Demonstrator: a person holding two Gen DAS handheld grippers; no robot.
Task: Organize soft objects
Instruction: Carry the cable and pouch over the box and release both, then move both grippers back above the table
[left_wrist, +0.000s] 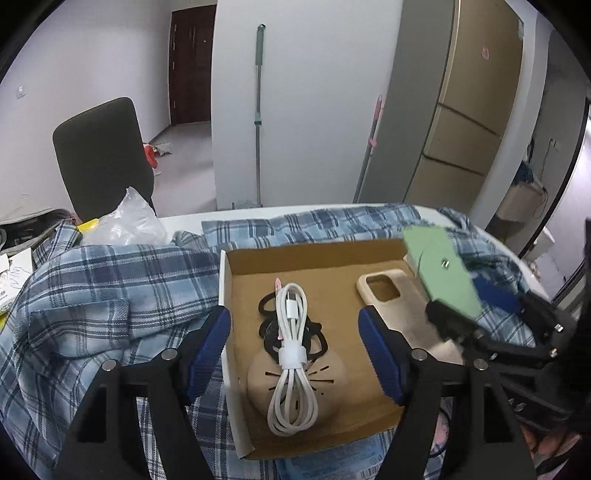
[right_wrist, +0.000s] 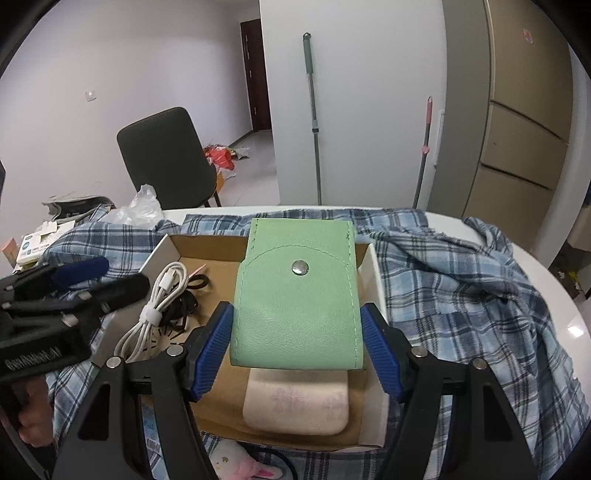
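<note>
Cardboard box (left_wrist: 317, 258): open, shallow, resting on a blue plaid shirt (left_wrist: 92, 295) spread over the white counter (right_wrist: 554, 295).

Contents, left part: white cable (left_wrist: 291, 354), coiled and bound with a white strap, lying over black hair ties (left_wrist: 269, 325) and a beige round pad (left_wrist: 332, 373). Right part: beige phone case (left_wrist: 391, 295), lying flat.

Green pouch (right_wrist: 299, 295): snap-buttoned flap, held above the right part of the box, over the phone case.

Right claw (right_wrist: 297, 332): blue pads closed against both side edges of the green pouch.

Left claw (left_wrist: 295, 350): pads apart, holding nothing, hovering over the cable at the near left of the box.

Surroundings: black chair (right_wrist: 166, 158) far left; clear plastic bag (left_wrist: 129, 218) on the counter's far left; two mop handles (right_wrist: 314, 122) against the far wall.
</note>
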